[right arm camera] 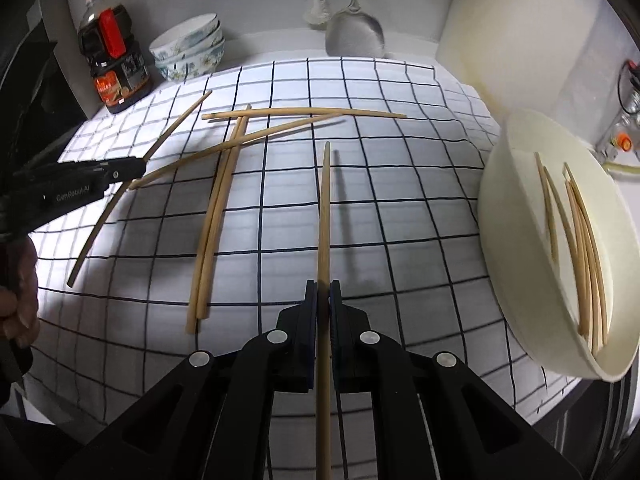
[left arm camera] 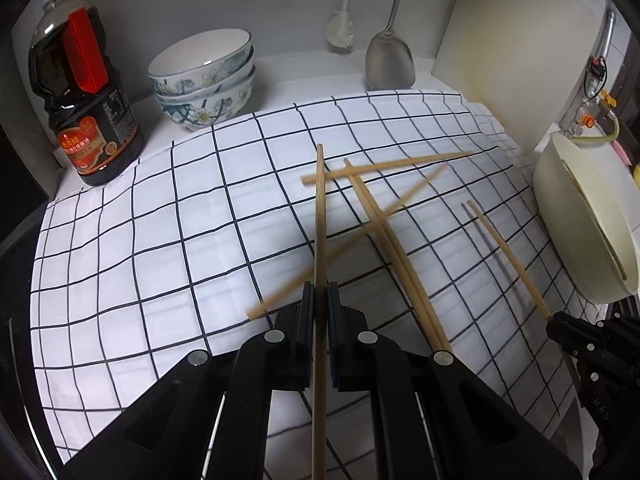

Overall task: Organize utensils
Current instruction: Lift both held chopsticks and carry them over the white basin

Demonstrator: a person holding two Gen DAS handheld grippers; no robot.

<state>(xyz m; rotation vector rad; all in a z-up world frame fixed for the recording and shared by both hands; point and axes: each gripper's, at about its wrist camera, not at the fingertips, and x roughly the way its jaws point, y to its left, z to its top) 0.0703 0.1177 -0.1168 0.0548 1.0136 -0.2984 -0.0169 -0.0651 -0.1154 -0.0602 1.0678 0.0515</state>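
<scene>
Each gripper holds one wooden chopstick above the black-and-white checked cloth [left arm camera: 160,220]. My left gripper [left arm camera: 320,292] is shut on a chopstick [left arm camera: 319,208] that points forward between its fingers. At the left of the right wrist view, that left gripper [right arm camera: 142,168] shows with its chopstick [right arm camera: 176,128]. My right gripper [right arm camera: 325,288] is shut on another chopstick [right arm camera: 325,216]; it also shows at the right edge [left arm camera: 554,320] with its stick [left arm camera: 508,256]. Several loose chopsticks [right arm camera: 218,220] lie crossed on the cloth. A cream container [right arm camera: 504,220] on the right holds several chopsticks [right arm camera: 580,240].
A soy sauce bottle [left arm camera: 88,112] and stacked floral bowls [left arm camera: 204,80] stand at the back left. A metal spatula [left arm camera: 390,60] and a white brush [left arm camera: 340,32] hang on the back wall, beside a pale cutting board [left arm camera: 500,40]. A person's hand [right arm camera: 18,304] grips the left tool.
</scene>
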